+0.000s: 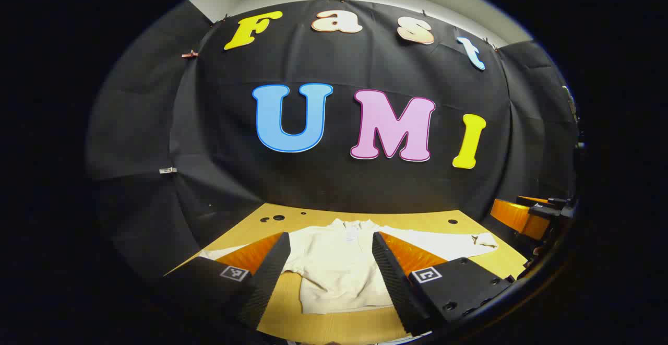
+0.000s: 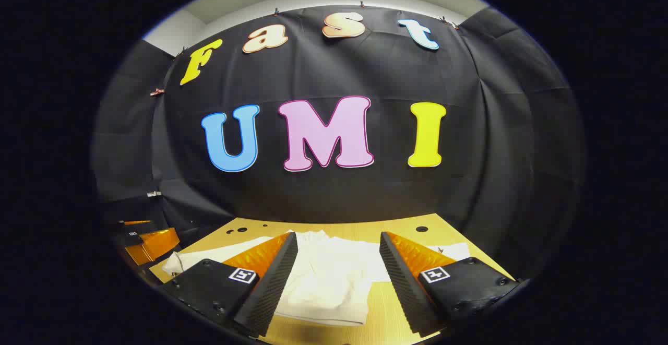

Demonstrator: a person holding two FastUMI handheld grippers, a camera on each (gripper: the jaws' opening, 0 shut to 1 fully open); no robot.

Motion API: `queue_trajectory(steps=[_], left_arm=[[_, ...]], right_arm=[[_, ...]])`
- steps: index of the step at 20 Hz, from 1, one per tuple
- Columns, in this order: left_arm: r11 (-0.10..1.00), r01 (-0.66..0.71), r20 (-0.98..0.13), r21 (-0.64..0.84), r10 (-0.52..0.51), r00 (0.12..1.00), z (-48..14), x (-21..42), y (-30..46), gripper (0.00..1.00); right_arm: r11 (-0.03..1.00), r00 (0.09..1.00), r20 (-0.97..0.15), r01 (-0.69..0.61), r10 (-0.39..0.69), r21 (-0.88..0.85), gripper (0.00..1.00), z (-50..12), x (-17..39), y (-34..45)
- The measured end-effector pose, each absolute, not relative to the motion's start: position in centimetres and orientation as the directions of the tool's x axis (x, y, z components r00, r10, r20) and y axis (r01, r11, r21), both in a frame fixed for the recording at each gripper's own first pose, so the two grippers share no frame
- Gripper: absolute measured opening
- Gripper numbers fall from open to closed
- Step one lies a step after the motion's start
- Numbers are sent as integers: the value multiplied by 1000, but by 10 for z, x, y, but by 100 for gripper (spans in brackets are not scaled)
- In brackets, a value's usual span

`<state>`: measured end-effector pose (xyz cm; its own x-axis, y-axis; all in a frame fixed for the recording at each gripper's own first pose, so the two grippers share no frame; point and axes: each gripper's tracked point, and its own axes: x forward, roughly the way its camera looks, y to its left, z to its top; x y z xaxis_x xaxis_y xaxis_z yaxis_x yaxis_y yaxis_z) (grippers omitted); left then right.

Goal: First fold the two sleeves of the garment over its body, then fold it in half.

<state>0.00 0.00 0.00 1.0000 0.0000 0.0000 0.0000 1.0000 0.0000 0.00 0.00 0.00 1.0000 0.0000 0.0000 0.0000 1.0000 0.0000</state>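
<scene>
A cream long-sleeved garment (image 1: 339,274) lies flat on the wooden table (image 1: 323,324), collar (image 1: 352,227) toward the booth wall and hem toward me. One sleeve (image 1: 482,240) stretches out to the right, the other sleeve (image 1: 214,253) to the left. My left gripper (image 1: 331,238) hovers open over the near side of the garment's body, nothing between its fingers. In the right gripper view the garment (image 2: 329,277) lies ahead, and my right gripper (image 2: 338,236) is open above it, holding nothing. Each gripper also appears at the edge of the other's view: right gripper (image 1: 522,214), left gripper (image 2: 141,233).
The table top (image 2: 386,313) has small dark holes near its far edge, such as one hole (image 1: 452,221) and another hole (image 2: 421,228). Black cloth walls close the booth behind and at both sides of the table.
</scene>
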Motion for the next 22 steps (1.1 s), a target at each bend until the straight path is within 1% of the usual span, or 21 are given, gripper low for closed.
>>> queue_trajectory(steps=[6, 17, 22], left_arm=[[999, 15, -2, 35, -15, 1000, 4, 21, -5, 97], [997, 34, -24, 63, -33, 999, -1, 45, -15, 97], [996, 45, -41, 76, -42, 998, -5, 57, -21, 97]], right_arm=[[1000, 999, -37, -11, 12, 25, 98, -9, 19, -2], [1000, 998, -54, -10, 11, 19, 98, -11, 56, -20], [1000, 998, -53, 13, -14, -24, 98, -11, 85, -56]])
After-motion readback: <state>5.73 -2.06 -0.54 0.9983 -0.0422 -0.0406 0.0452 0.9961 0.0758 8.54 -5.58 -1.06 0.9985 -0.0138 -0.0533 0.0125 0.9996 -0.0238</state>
